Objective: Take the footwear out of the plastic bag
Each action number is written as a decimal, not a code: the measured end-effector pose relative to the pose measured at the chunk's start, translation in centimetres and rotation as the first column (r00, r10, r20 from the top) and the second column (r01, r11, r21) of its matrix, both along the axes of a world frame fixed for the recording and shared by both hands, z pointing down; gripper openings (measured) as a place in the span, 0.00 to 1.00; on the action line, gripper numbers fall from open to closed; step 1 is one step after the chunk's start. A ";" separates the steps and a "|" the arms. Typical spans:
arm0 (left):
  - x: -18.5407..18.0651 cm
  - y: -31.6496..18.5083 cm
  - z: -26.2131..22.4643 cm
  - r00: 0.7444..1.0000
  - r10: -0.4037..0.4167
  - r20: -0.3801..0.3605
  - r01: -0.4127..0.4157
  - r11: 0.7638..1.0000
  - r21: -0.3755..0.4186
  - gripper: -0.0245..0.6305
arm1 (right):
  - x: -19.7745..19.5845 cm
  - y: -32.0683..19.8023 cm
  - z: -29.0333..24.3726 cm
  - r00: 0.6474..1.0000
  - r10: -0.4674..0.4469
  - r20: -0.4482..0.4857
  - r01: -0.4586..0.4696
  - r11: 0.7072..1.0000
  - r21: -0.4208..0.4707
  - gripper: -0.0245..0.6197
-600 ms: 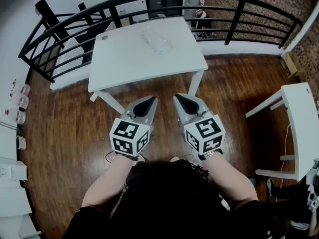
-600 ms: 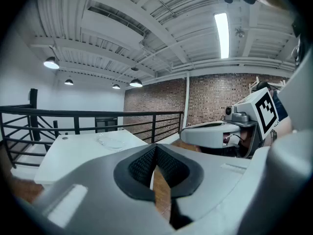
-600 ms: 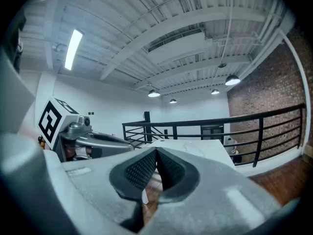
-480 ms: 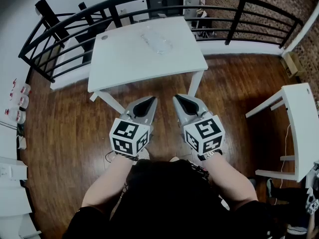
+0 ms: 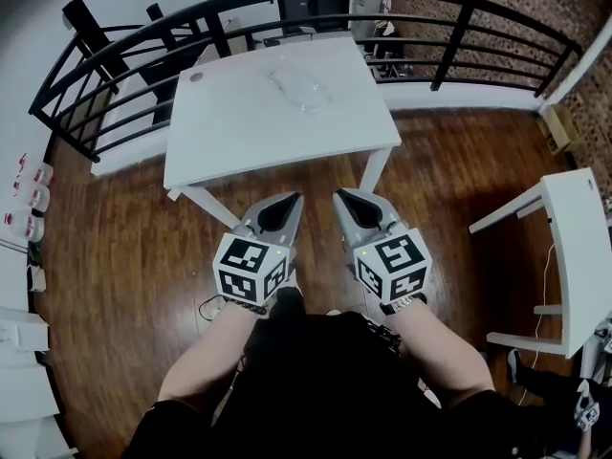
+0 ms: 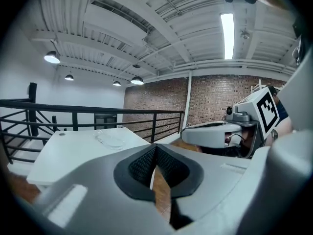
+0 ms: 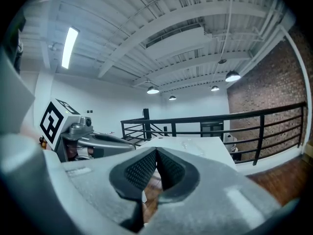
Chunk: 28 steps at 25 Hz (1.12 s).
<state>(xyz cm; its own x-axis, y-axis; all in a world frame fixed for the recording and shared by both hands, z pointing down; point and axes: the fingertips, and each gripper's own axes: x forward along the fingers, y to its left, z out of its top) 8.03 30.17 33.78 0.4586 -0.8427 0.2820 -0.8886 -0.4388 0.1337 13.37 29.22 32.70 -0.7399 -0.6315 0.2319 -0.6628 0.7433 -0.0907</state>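
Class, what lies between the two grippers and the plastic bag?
Head view: a strip of wooden floor, then bare white table surface, before the plastic bag.

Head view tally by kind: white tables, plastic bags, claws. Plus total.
White tables: 2 (centre table, right table)
Clear plastic bag: 1, on the centre table
Claws: 2 (left claw, right claw), both shut and empty
Total: 5
White furniture at the left edge is too cropped to classify, not counted.

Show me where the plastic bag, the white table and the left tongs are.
plastic bag (image 5: pixel 299 86): head view, middle of the clear bag.
white table (image 5: pixel 239 127): head view, bare tabletop in front of the bag.
left tongs (image 5: pixel 291 200): head view, the closed tips.
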 end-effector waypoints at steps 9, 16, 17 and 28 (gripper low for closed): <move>-4.8 -7.8 1.1 0.999 0.020 -0.049 -0.021 1.000 -0.013 0.06 | -4.6 -7.5 1.1 0.998 0.023 -0.058 -0.024 1.000 -0.019 0.02; -10.3 -14.8 1.6 0.995 0.065 -0.075 -0.068 0.997 -0.041 0.06 | -9.6 -14.4 1.6 0.993 0.065 -0.103 -0.070 0.996 -0.047 0.02; -11.0 -15.6 1.6 0.995 0.071 -0.076 -0.075 0.996 -0.044 0.06 | -10.2 -15.2 1.6 0.992 0.070 -0.107 -0.075 0.996 -0.049 0.02; -17.9 -21.3 2.6 0.995 0.080 -0.057 -0.084 0.993 -0.085 0.06 | -13.9 -21.3 2.9 0.986 0.102 -0.133 -0.114 0.990 -0.082 0.02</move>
<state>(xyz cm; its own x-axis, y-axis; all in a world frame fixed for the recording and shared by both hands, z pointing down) -9.89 8.86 36.43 0.5416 -0.7747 0.3264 -0.8406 -0.4944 0.2212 -0.48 7.95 35.64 -0.6290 -0.6786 0.3793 -0.7493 0.6593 -0.0629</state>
